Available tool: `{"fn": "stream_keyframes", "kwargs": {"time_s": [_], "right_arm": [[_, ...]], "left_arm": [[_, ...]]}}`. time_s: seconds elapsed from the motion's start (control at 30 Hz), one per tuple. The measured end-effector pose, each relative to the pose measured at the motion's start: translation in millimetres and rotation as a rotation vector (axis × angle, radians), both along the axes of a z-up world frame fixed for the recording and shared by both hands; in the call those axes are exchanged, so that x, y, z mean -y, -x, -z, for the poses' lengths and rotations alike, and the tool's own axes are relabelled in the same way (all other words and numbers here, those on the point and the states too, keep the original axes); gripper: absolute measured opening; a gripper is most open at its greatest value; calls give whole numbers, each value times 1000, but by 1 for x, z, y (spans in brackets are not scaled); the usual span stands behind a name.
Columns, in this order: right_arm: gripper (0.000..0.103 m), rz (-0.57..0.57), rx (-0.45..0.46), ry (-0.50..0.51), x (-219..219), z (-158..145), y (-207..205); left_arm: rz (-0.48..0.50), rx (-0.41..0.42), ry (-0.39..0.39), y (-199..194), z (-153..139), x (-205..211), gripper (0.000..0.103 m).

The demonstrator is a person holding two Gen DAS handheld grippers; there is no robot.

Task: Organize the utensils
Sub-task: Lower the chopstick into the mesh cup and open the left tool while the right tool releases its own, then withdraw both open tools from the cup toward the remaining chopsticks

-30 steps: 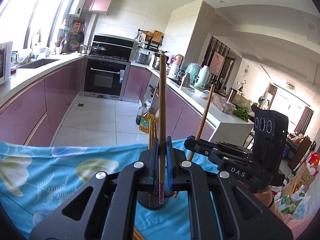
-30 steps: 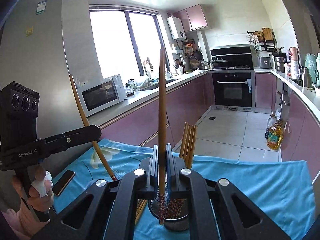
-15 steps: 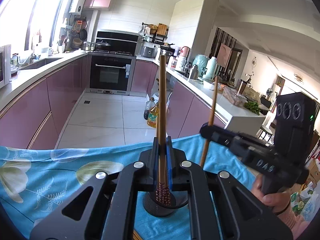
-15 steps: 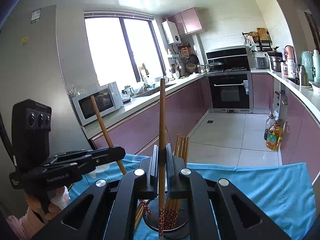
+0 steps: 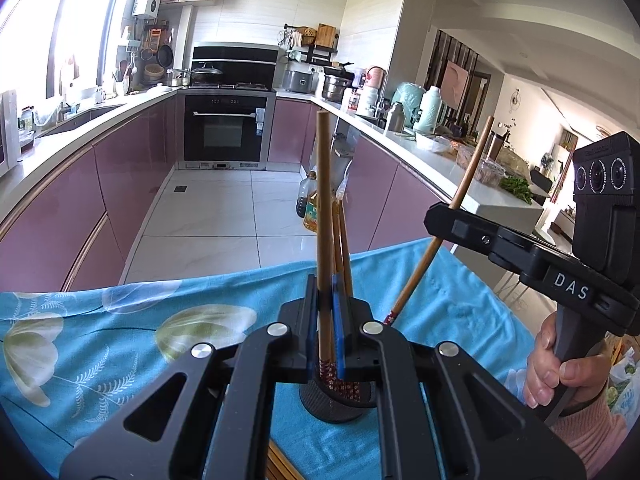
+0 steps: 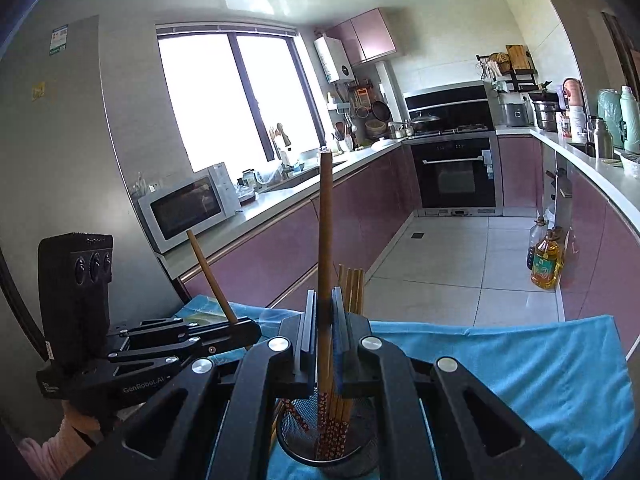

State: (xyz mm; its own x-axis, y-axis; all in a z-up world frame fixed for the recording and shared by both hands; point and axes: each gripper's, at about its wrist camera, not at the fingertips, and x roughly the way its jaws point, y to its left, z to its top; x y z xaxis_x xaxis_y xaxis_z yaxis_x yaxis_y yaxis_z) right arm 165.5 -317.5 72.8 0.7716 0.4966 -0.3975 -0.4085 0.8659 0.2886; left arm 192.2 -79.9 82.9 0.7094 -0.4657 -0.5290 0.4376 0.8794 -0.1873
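My left gripper point(image 5: 325, 312) is shut on a wooden chopstick point(image 5: 323, 216) held upright, its patterned tip inside the black mesh holder point(image 5: 336, 404). My right gripper point(image 6: 324, 328) is shut on another chopstick point(image 6: 325, 240), its tip down in the same holder point(image 6: 320, 452) among several chopsticks point(image 6: 351, 288) standing there. In the left wrist view the right gripper point(image 5: 440, 220) holds its chopstick point(image 5: 460, 200) tilted. In the right wrist view the left gripper point(image 6: 240, 326) holds its chopstick point(image 6: 208, 276) tilted.
The holder stands on a blue floral cloth point(image 5: 100, 344) over the table, whose far edge drops to the tiled kitchen floor point(image 5: 224, 216). More chopsticks point(image 5: 280, 464) lie on the cloth just below the holder. Purple cabinets and counters line both sides.
Both grippers have lowered their chopsticks, so the tips now sit inside the holder. The two grippers have also drawn closer together over it.
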Motion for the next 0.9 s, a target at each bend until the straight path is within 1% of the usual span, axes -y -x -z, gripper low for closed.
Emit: {"fn": "stream_keyframes", "kwargs": {"time_s": [0.17,0.37,0.4,0.43,0.47,0.5,0.53,0.6,0.67,0.73,0.8,0.83,0.87,0.9], "right_arm": [[6,-16,-79,57,-6,8,-11],[6,-1,-163,148,-21,37,-29],[7,7,-173,150,-21,43,-31],[8,10,-186,148,-21,47,-33],[8,12,-196,146,-21,51,-34],[8,19,-203,143,-20,55,-35],[9,27,-204,142,-19,57,-36],[13,41,-193,155,-19,60,-33],[23,52,-187,153,-19,60,-28],[27,59,-175,148,-18,59,-22],[28,63,-157,143,-17,57,-12],[29,63,-145,142,-17,55,-7],[34,64,-129,144,-17,52,-2],[36,61,-110,143,-17,50,7]], "left_arm": [[22,-28,-31,-7,7,4,7],[37,-73,-76,-16,25,16,8],[34,-79,-79,-19,27,17,8],[27,-82,-84,-21,30,18,10],[25,-85,-87,-23,32,19,19],[20,-83,-88,-24,33,19,23],[17,-78,-87,-23,35,18,25],[18,-82,-74,-20,37,18,26],[8,-77,-64,-17,40,13,27],[-9,-71,-55,-11,43,6,29],[-27,-61,-49,-2,46,-2,33],[-39,-53,-48,2,48,-7,37],[-58,-40,-48,8,50,-12,38],[-69,-26,-49,14,51,-17,39]]}}
